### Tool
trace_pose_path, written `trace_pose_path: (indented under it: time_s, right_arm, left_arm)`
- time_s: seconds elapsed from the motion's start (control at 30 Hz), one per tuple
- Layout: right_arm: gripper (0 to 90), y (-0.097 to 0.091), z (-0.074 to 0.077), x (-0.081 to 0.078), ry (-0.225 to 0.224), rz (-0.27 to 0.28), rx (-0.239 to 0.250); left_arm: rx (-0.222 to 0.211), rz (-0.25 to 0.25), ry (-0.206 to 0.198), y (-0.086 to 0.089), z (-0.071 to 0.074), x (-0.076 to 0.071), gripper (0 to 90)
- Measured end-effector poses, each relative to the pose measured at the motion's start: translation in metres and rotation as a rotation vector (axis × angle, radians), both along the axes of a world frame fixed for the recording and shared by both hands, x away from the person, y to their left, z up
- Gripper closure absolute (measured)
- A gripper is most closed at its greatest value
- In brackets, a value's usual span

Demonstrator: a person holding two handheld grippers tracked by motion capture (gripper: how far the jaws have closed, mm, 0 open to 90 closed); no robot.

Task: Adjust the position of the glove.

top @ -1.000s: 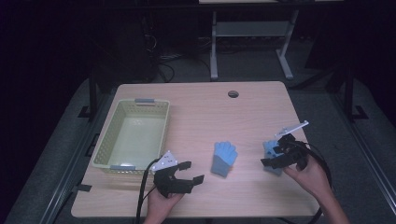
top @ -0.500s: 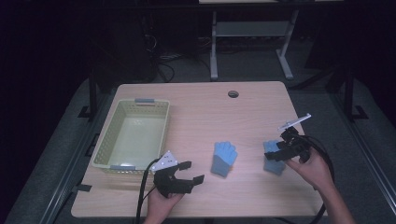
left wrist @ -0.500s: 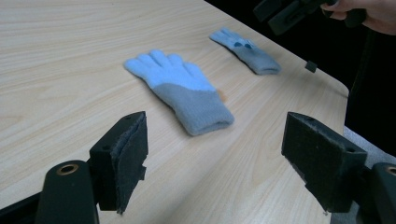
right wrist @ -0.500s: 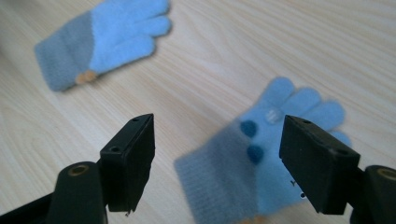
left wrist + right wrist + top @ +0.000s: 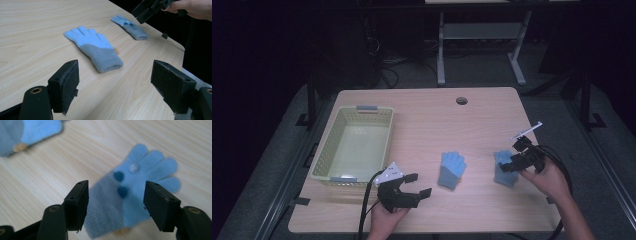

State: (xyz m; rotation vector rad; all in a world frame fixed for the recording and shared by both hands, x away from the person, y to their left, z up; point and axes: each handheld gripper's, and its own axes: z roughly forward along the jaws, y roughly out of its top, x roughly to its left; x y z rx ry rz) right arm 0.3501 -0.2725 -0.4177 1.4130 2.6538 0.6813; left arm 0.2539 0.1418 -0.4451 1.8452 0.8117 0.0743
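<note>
Two blue-and-grey knit gloves lie flat on the wooden table [image 5: 422, 120]. One glove [image 5: 452, 169] [image 5: 95, 48] rests mid-table, just ahead of my left gripper [image 5: 412, 187] [image 5: 115, 82], which stands open with nothing between its jaws. The other glove [image 5: 503, 169] [image 5: 130, 195] [image 5: 131, 28] lies to the right, palm side up with dark dots. My right gripper [image 5: 514, 164] [image 5: 116, 202] hovers right over it. Its jaws have just been closing, with the glove's cuff below and between them. The pads do not press on it.
A pale green plastic basket [image 5: 323, 159] with nothing in it sits at the table's left. A cable hole [image 5: 461, 100] lies near the far edge. The right glove is close to the table's right edge. Dark floor and a metal stand lie beyond.
My right gripper has shifted slightly and sunk toward the right glove, and its jaws stand narrower. The left gripper and both gloves have stayed put.
</note>
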Motion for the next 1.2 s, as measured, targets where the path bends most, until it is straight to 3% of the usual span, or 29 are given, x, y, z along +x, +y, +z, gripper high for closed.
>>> trace_pose_path:
  time_s: [0.2, 0.47, 0.67, 0.9, 1.2]
  right_arm:
    - [43.3, 0.000, -0.008, 0.004, 0.048, 0.001, -0.055]
    - [48.5, -0.001, -0.016, 0.007, 0.064, -0.018, -0.095]
    - [51.8, 0.000, -0.023, 0.006, 0.056, -0.018, -0.130]
    - [62.5, 0.008, -0.022, 0.005, 0.048, -0.007, -0.185]
    - [73.9, 0.009, -0.021, 0.007, 0.066, -0.030, -0.189]
  left_arm:
    - [0.000, 0.003, -0.005, 0.001, 0.001, 0.000, 22.4]
    - [0.007, -0.003, -0.008, -0.001, 0.000, 0.000, 22.4]
    - [-0.003, 0.009, 0.000, 0.002, 0.000, 0.001, 22.4]
    - [0.001, 0.002, -0.002, -0.001, -0.002, -0.001, 22.4]
    - [0.000, 0.007, -0.001, 0.001, -0.001, 0.000, 22.4]
